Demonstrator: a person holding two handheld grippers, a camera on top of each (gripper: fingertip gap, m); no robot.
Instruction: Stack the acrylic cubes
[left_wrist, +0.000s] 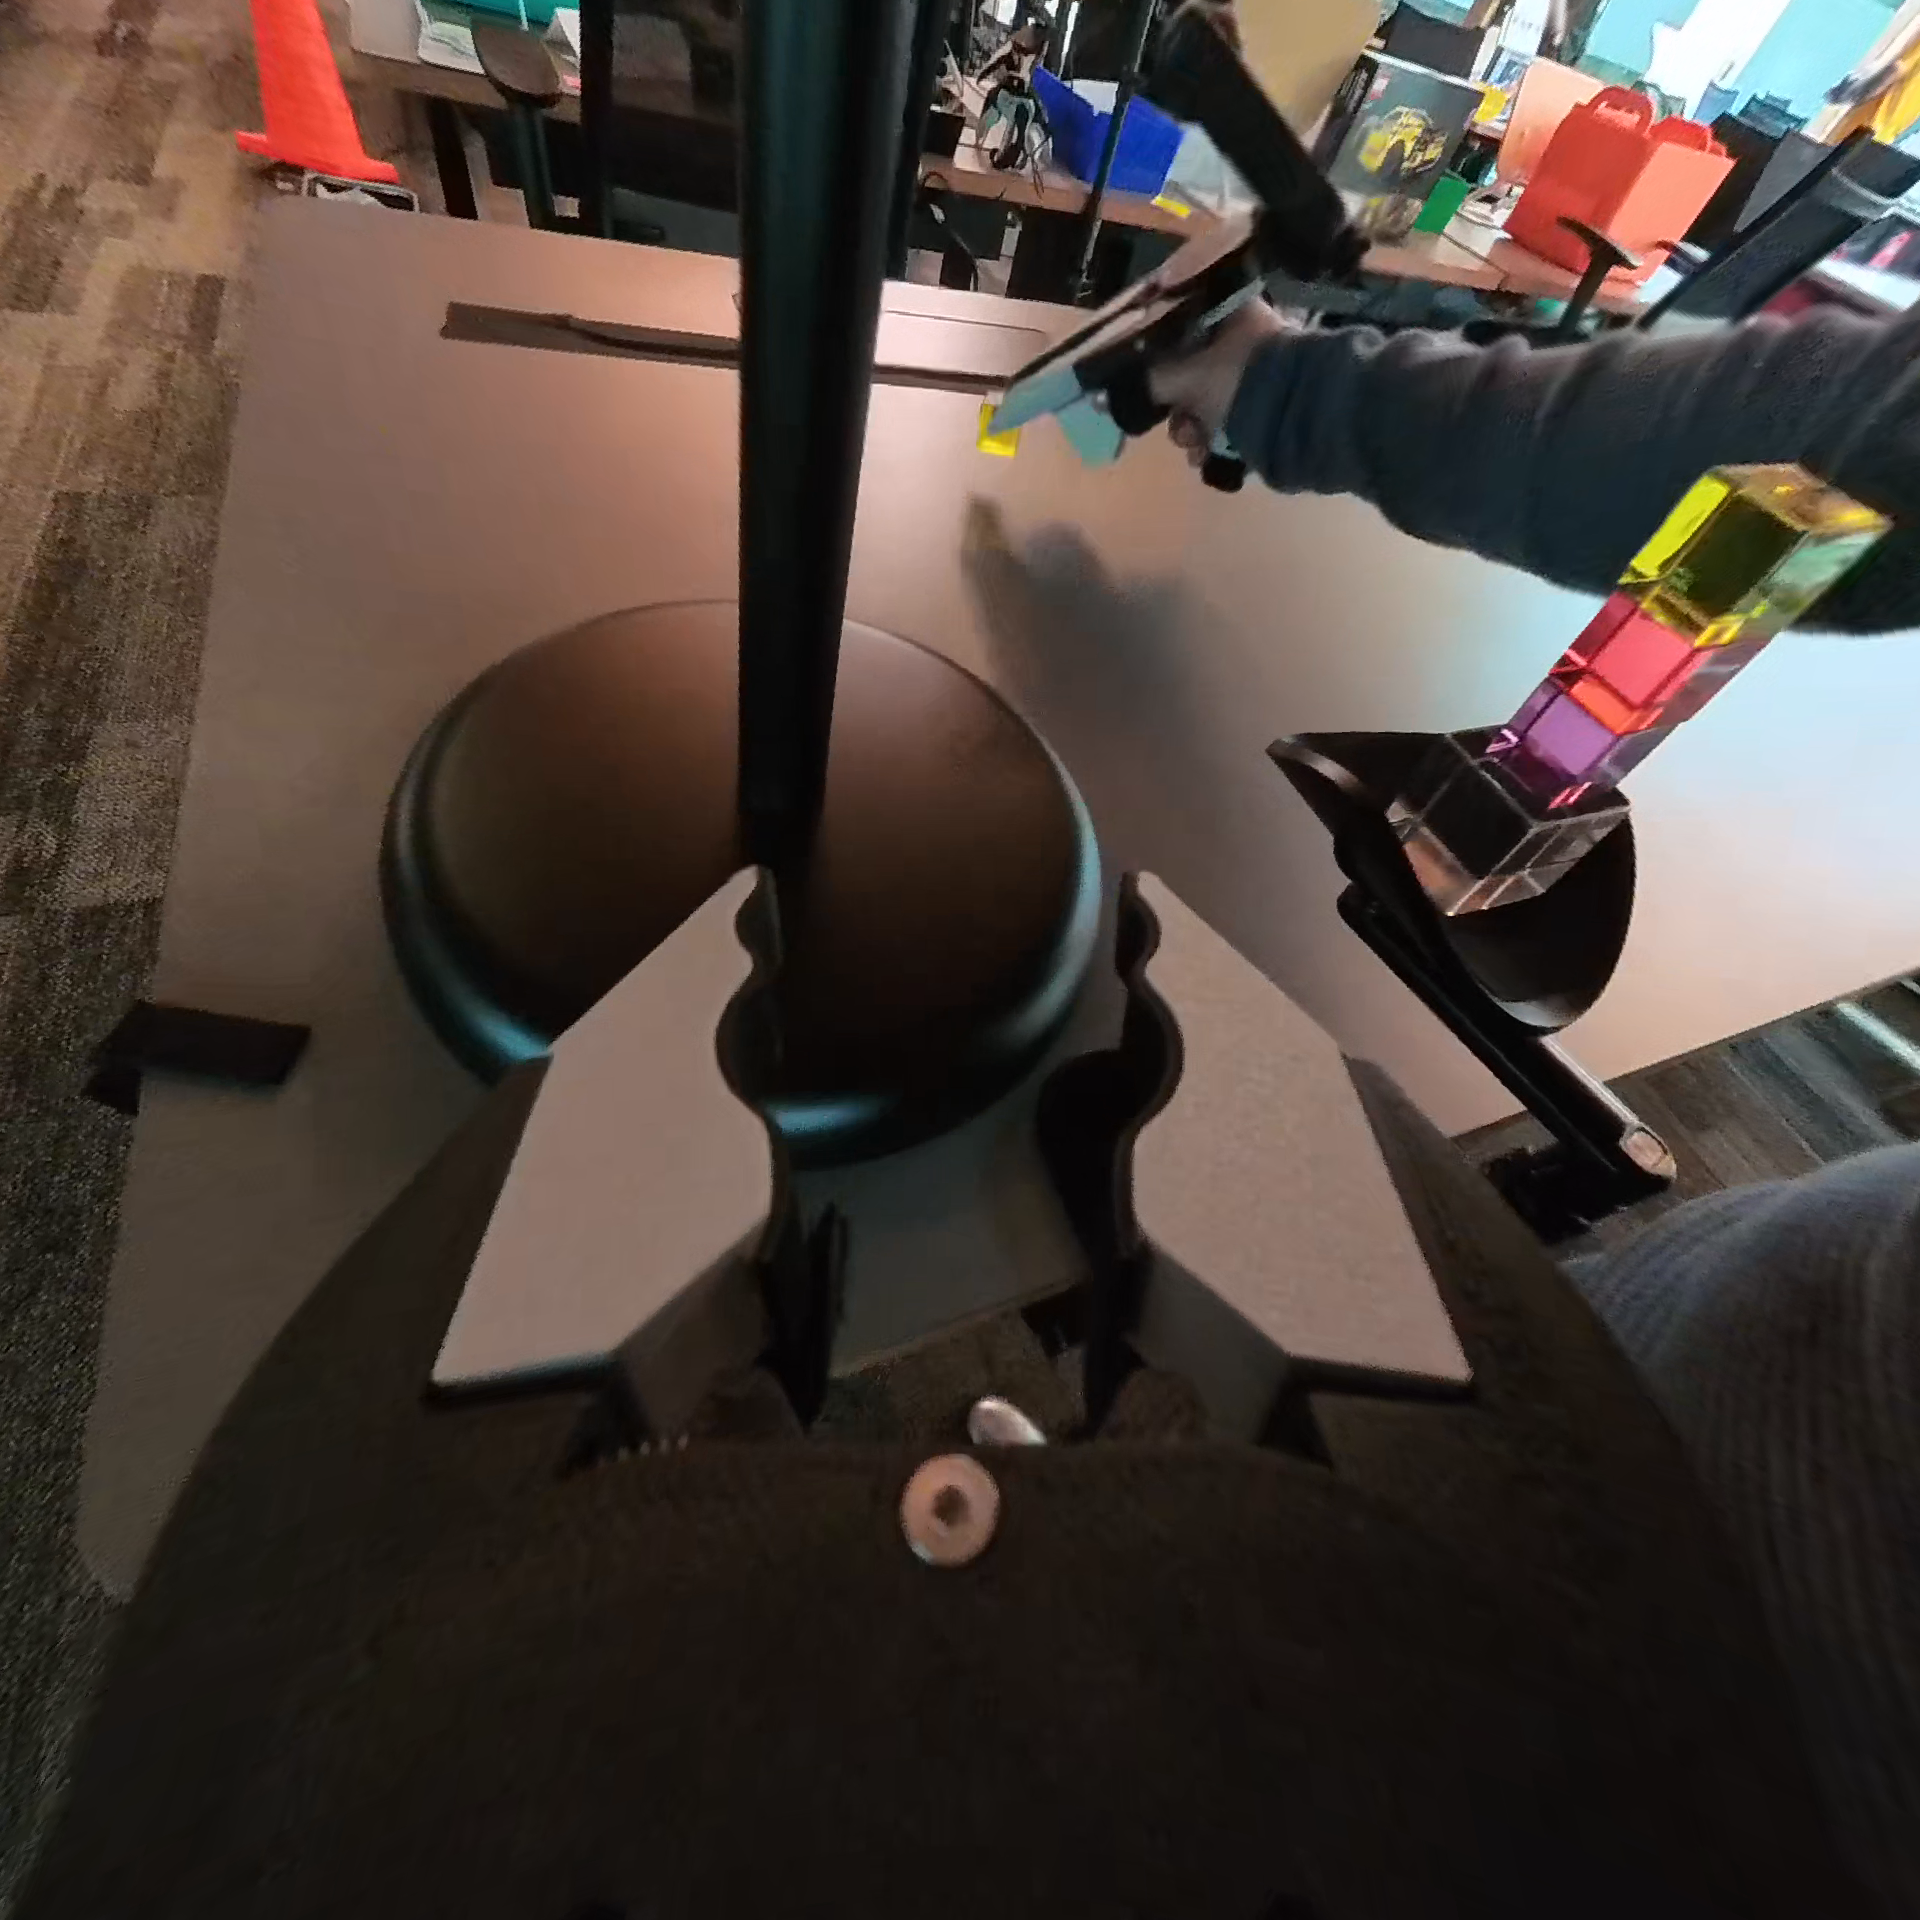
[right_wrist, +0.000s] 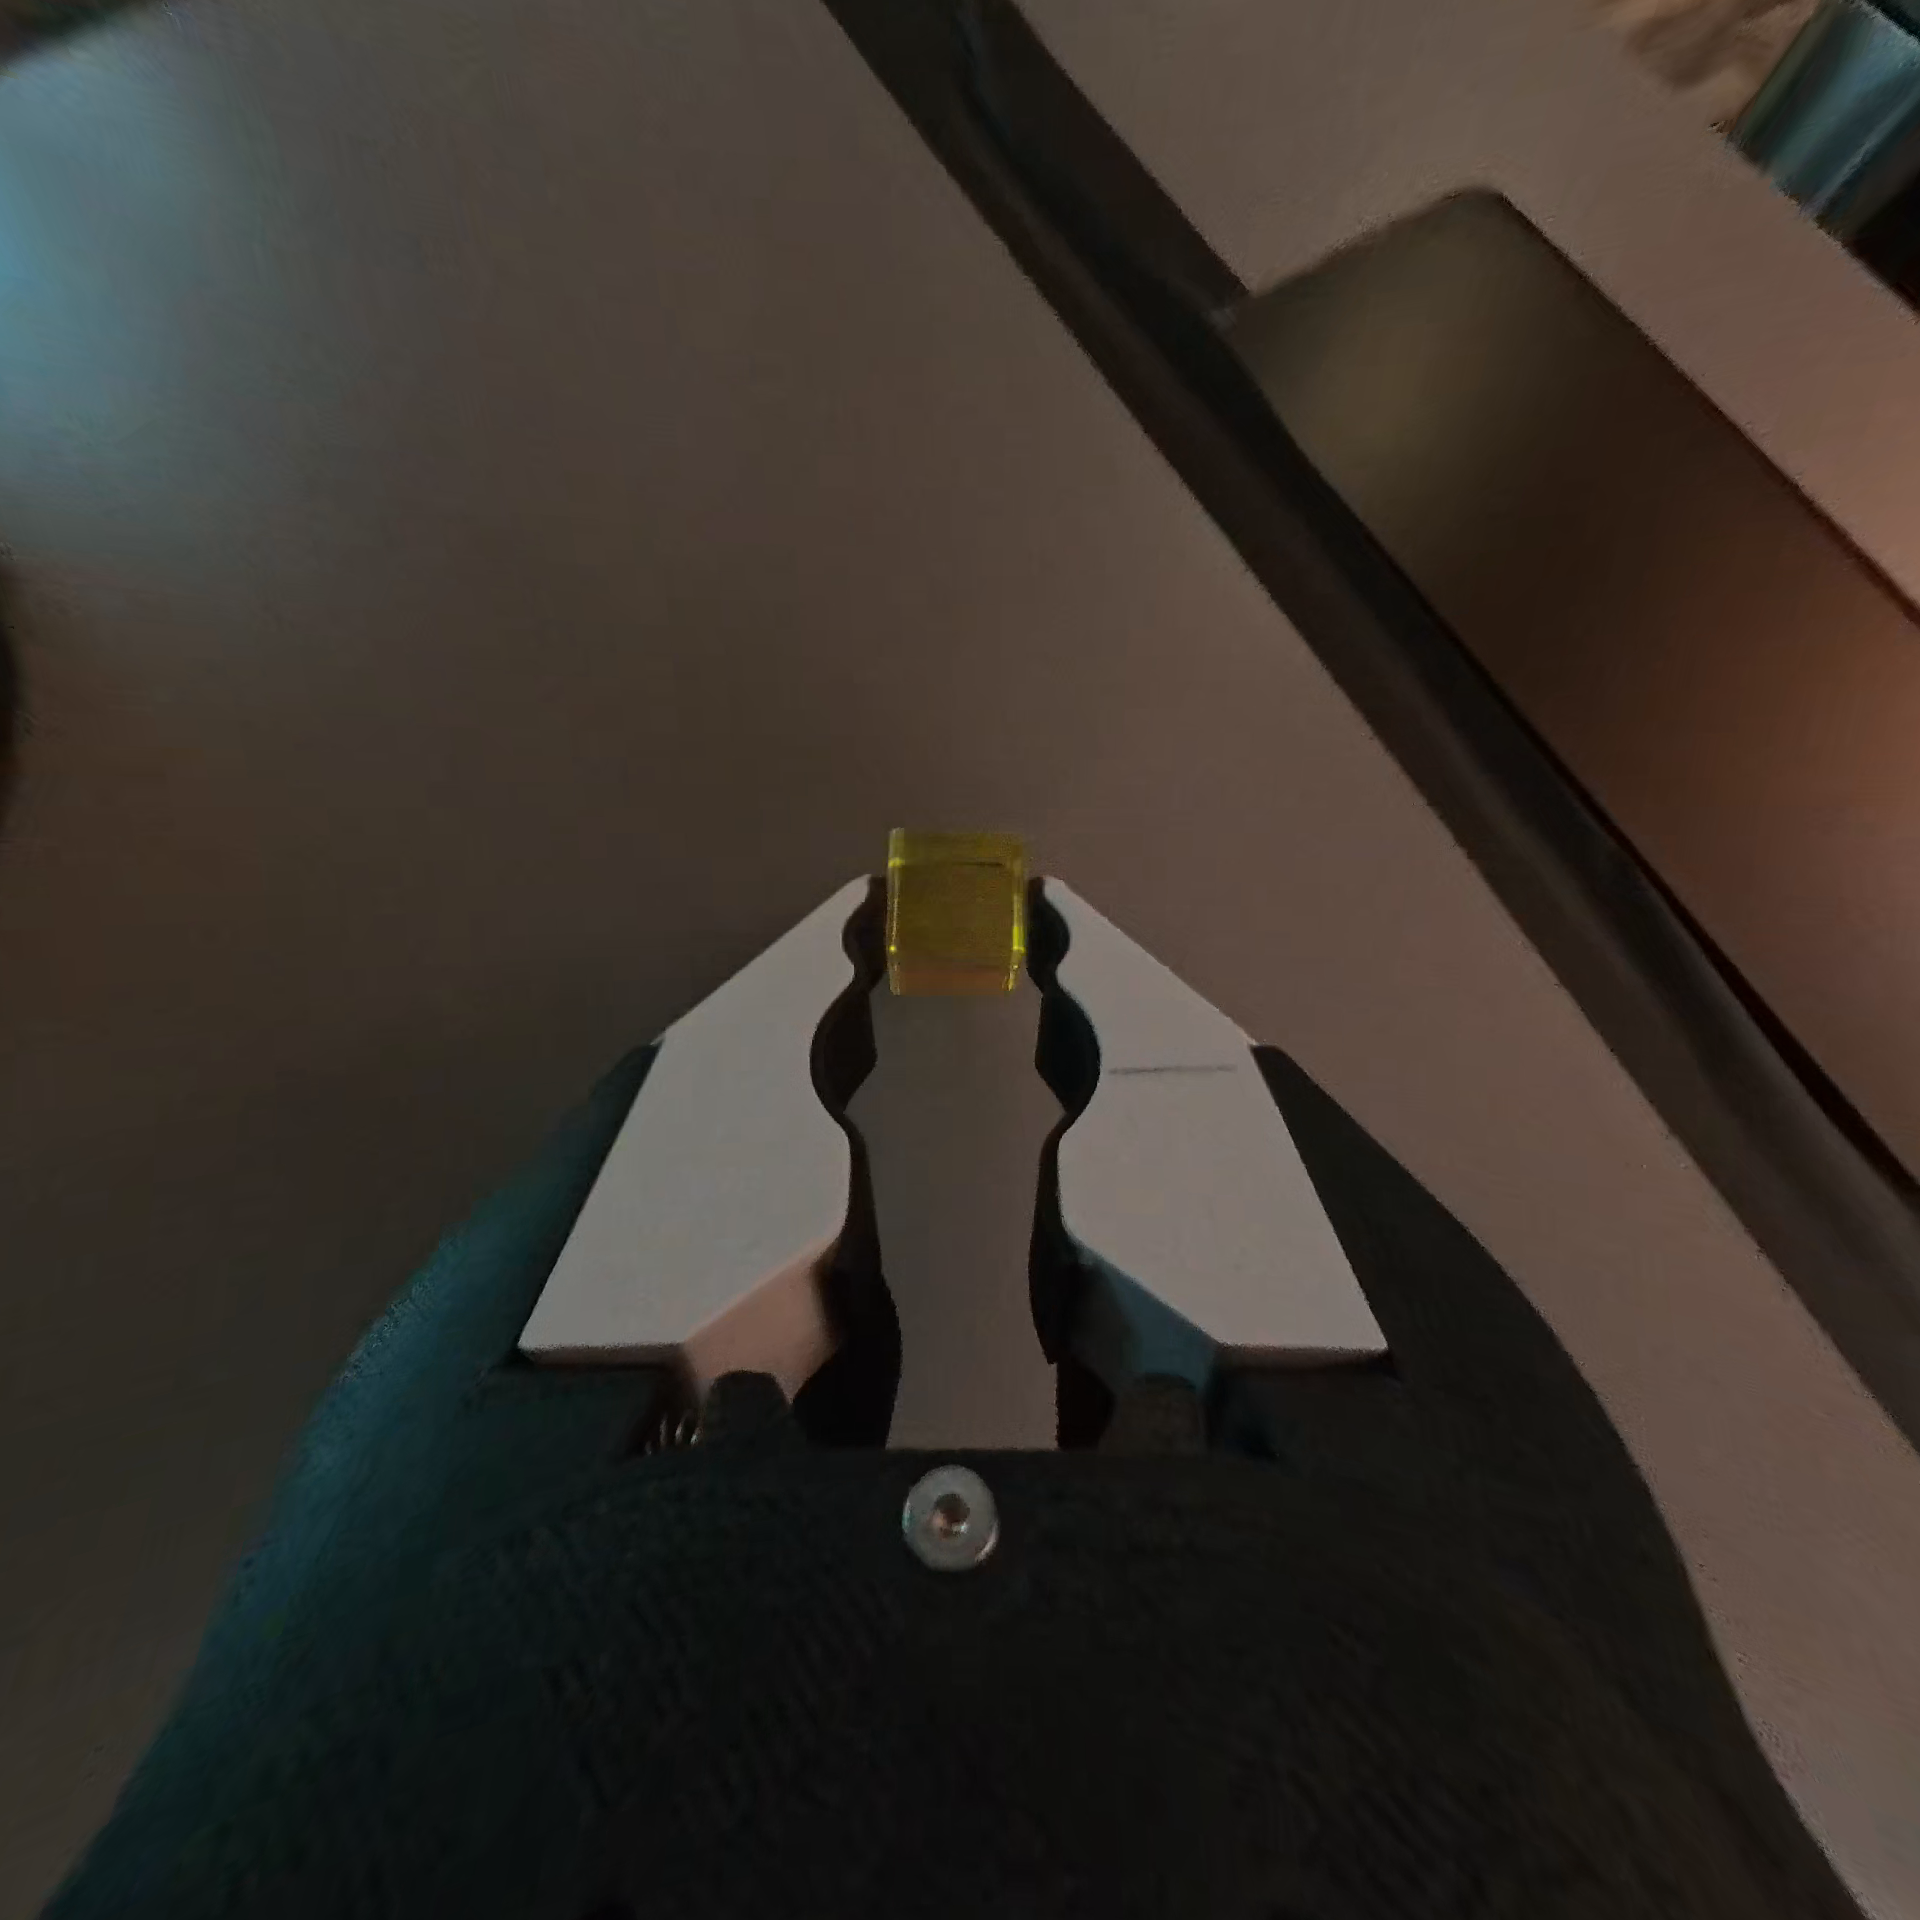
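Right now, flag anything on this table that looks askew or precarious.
The stack of translucent cubes looks precarious: it stands on a black scoop at the table's near edge, and appears to lean right, though the wide lens may exaggerate that.

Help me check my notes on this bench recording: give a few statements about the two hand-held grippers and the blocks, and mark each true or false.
1. The right hand-held gripper is closed on a yellow cube, a fingertip against each side. True.
2. The left hand-held gripper holds a purple block. False: its fingers stand apart with nothing clamped between them; a black pole rises from a round base ahead of it.
3. A stack of translucent blocks stands at the right of the table, yellow on top. True.
4. The bottom block of that stack is red. False: it is clear; red sits under the yellow one.
5. An orange cone stands on the carpet. True.
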